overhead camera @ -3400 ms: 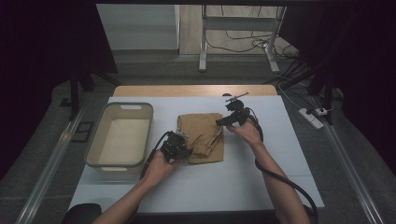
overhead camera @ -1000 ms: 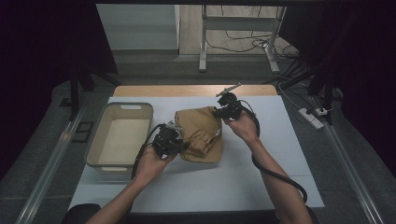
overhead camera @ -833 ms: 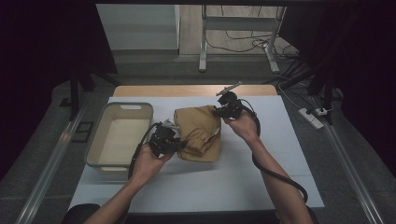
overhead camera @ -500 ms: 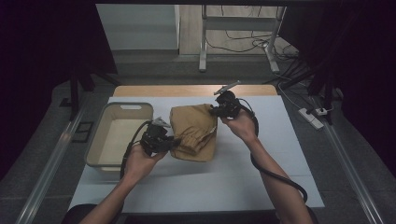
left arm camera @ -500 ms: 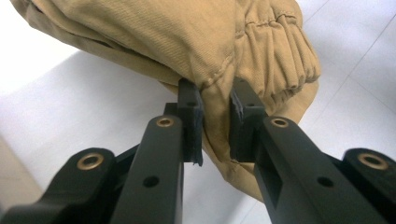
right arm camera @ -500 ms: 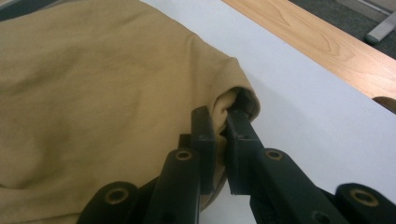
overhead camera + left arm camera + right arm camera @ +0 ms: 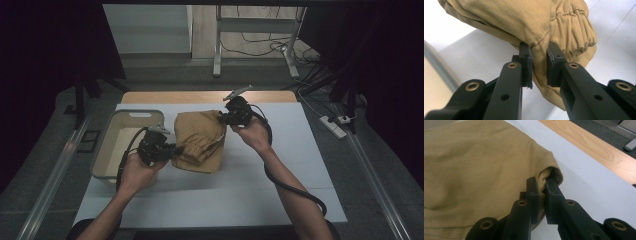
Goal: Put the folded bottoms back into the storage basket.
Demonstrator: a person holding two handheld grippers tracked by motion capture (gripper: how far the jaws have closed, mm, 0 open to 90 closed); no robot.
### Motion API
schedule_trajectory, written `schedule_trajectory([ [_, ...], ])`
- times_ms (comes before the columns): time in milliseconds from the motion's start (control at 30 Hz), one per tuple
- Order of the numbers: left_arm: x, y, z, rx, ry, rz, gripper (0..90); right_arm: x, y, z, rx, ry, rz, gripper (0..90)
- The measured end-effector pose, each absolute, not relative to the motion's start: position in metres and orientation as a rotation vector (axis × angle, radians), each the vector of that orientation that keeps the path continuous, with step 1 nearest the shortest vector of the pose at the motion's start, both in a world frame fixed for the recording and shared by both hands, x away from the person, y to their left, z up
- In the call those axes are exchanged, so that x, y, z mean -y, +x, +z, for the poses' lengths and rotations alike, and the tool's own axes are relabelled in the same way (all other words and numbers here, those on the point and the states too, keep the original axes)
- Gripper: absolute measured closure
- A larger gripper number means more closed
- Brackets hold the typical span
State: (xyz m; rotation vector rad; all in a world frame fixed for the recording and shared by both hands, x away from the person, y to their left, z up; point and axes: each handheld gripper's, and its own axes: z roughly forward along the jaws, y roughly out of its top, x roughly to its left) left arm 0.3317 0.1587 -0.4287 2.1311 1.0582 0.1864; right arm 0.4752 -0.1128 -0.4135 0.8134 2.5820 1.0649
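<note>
A folded tan garment (image 7: 200, 140) with an elastic cuffed edge hangs between my two grippers, lifted a little off the white table (image 7: 280, 180). My left gripper (image 7: 172, 150) is shut on the garment's near left edge; in the left gripper view the tan cloth (image 7: 541, 32) is pinched between the black pads (image 7: 526, 60) at my left gripper (image 7: 539, 65). My right gripper (image 7: 221, 118) is shut on the far right corner; the right gripper view shows a fold of the garment (image 7: 474, 162) clamped in my right gripper (image 7: 543, 192).
A beige plastic tub (image 7: 107, 145) stands at the table's left, right beside my left hand. A wooden strip (image 7: 200, 96) runs along the table's far edge. A power strip (image 7: 332, 125) and cables lie on the floor to the right.
Both hands have carried the garment leftward and up, toward the tub. The cloth has bunched and lifted off the table; both grips have held.
</note>
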Motion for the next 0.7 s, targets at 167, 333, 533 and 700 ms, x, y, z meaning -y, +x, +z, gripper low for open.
schedule_trajectory([
  [167,-0.17,0.327,-0.423,-1.057,2.106,0.183,76.7,0.106,0.474,-0.408,-2.58,0.79,1.09,83.6],
  [333,-0.179,0.324,-0.42,-1.058,2.092,0.177,76.6,0.102,0.473,-0.405,-2.583,0.785,1.118,83.6],
  [533,-0.192,0.32,-0.413,-1.065,2.085,0.203,76.6,0.09,0.472,-0.396,-2.581,0.762,1.14,83.6],
  [700,-0.202,0.318,-0.407,-1.071,2.083,0.223,76.7,0.078,0.472,-0.389,-2.581,0.746,1.152,83.6],
])
